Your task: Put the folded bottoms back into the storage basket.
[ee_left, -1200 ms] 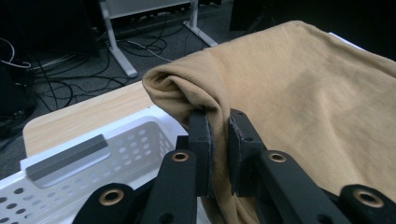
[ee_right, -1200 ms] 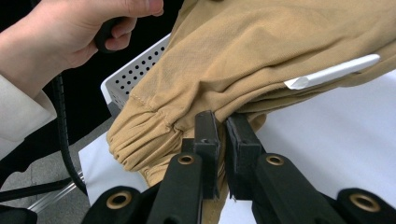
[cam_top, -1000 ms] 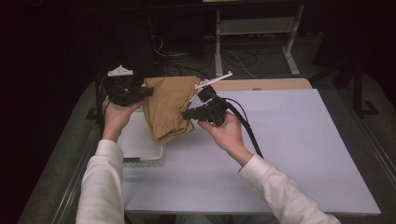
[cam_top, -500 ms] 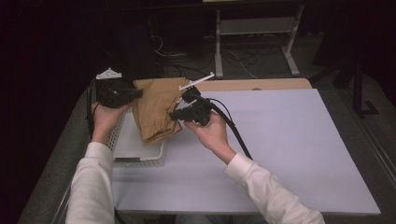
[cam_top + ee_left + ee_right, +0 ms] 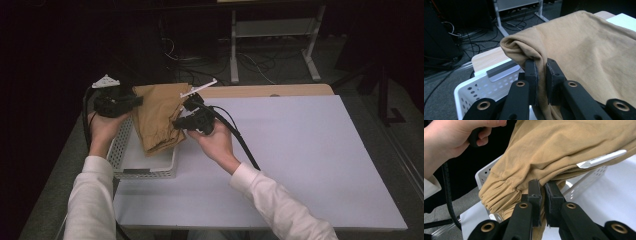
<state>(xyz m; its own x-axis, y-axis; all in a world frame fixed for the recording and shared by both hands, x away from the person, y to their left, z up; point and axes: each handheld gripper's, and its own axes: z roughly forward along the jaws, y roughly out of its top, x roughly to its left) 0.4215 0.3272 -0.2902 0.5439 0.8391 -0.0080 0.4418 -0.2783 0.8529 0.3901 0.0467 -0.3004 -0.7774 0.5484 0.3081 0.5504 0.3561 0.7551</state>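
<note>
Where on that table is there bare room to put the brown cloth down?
The white table is bare from the right hand across to its right and near edges. The left is crowded: the basket sits there, with the cloth held over it by the left gripper and right gripper.

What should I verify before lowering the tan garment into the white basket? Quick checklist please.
1. Left gripper grip: fingers pinch a fold of the tan garment. Ok.
2. Right gripper grip: fingers pinch cloth near the gathered cuff. Ok.
3. Garment over the white basket: high view shows it hanging above the basket. Ok.
4. Garment within the rim: its right edge hangs at or past the basket's right rim. Not ok.
5. Basket interior free: partly hidden by cloth. Cannot tell.
6. Cable clear of the basket: lies on the table, right of it. Ok.
</note>
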